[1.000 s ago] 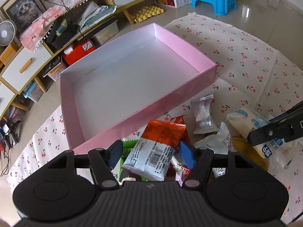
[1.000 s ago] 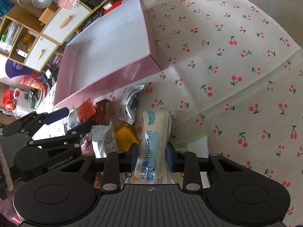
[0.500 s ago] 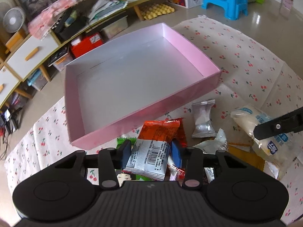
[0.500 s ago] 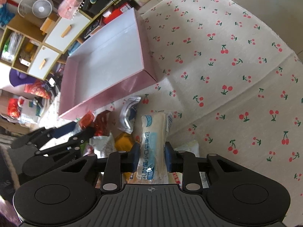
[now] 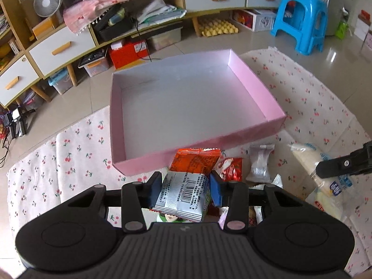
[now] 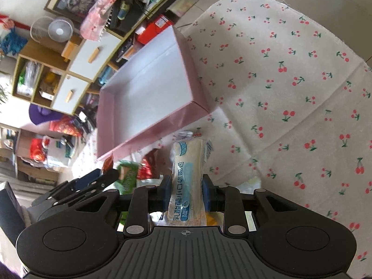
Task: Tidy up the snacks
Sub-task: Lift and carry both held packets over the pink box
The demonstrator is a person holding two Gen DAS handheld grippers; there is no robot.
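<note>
Left gripper (image 5: 184, 187) clamped on an orange-and-silver snack packet (image 5: 189, 181), barcode side up, blue fingers (image 5: 215, 188) pressing both edges. Pink box (image 5: 274, 107) sits just beyond it on the cherry-print cloth (image 5: 309, 97). Silver packet (image 5: 259, 162) lies right of the held one. Right gripper (image 5: 344, 165) at frame edge, touching a white bread pack (image 5: 307, 155).

Pale pink cardboard box (image 5: 272, 107) with whitish-lavender floor, cream cloth (image 6: 290, 74) printed with red cherries on green stems, orange-and-silver barcoded snack packet (image 5: 188, 181), white bread packet (image 6: 188, 181) with blue lettering, silver foil pouch (image 5: 259, 165), blue plastic stool (image 5: 300, 21).
</note>
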